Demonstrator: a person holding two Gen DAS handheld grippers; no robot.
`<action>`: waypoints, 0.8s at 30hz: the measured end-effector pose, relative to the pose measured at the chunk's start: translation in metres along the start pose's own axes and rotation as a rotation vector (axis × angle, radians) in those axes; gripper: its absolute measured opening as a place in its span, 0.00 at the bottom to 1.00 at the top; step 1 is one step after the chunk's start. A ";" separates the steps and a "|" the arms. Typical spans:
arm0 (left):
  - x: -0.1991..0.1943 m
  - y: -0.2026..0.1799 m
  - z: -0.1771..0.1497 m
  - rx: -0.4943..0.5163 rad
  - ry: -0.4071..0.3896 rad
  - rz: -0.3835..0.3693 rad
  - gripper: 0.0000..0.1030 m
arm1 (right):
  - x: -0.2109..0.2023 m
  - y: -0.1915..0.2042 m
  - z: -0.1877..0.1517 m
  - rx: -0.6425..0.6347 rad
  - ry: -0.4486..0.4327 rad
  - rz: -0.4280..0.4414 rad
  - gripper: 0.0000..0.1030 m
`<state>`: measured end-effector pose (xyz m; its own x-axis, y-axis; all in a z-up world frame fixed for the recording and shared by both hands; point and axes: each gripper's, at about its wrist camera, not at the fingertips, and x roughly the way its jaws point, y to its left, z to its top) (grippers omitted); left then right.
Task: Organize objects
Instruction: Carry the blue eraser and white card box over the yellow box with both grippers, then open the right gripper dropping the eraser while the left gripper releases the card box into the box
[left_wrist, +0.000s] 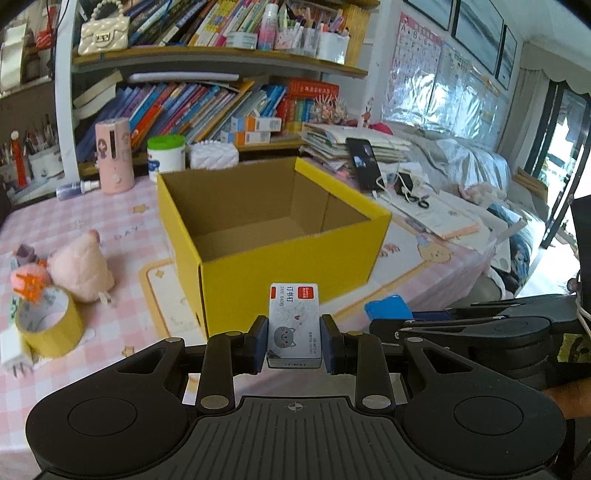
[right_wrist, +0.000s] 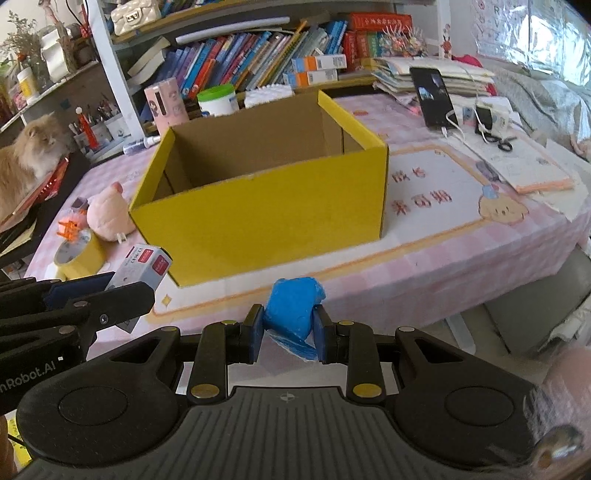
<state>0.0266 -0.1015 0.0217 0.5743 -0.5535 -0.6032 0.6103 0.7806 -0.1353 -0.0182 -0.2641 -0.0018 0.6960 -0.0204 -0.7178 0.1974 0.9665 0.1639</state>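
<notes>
Left gripper (left_wrist: 294, 341) pinches a small staple box (left_wrist: 293, 325) upright between its blue pads; the open yellow cardboard box (left_wrist: 266, 236) stands on the pink checked tablecloth (left_wrist: 122, 229) at 12 o'clock from it, near but apart. Right gripper (right_wrist: 288, 332) clamps a crumpled blue packet (right_wrist: 293, 308), the same yellow box again at 12 o'clock. In the left wrist view a roll of yellow tape (left_wrist: 50, 326) and a pink plush toy (left_wrist: 83, 267) lie at 9 to 10 o'clock, beside the box
</notes>
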 end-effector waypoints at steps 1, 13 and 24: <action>0.001 0.001 0.003 0.000 -0.005 0.002 0.27 | 0.001 0.000 0.004 -0.005 -0.006 0.002 0.25; 0.026 0.004 0.058 -0.005 -0.105 0.037 0.27 | 0.010 -0.009 0.072 -0.087 -0.122 0.040 0.25; 0.099 0.015 0.097 -0.074 -0.014 0.109 0.27 | 0.060 -0.018 0.142 -0.251 -0.138 0.080 0.25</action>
<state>0.1454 -0.1721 0.0361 0.6431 -0.4679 -0.6063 0.5022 0.8553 -0.1274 0.1178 -0.3196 0.0488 0.7930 0.0402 -0.6079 -0.0266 0.9992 0.0314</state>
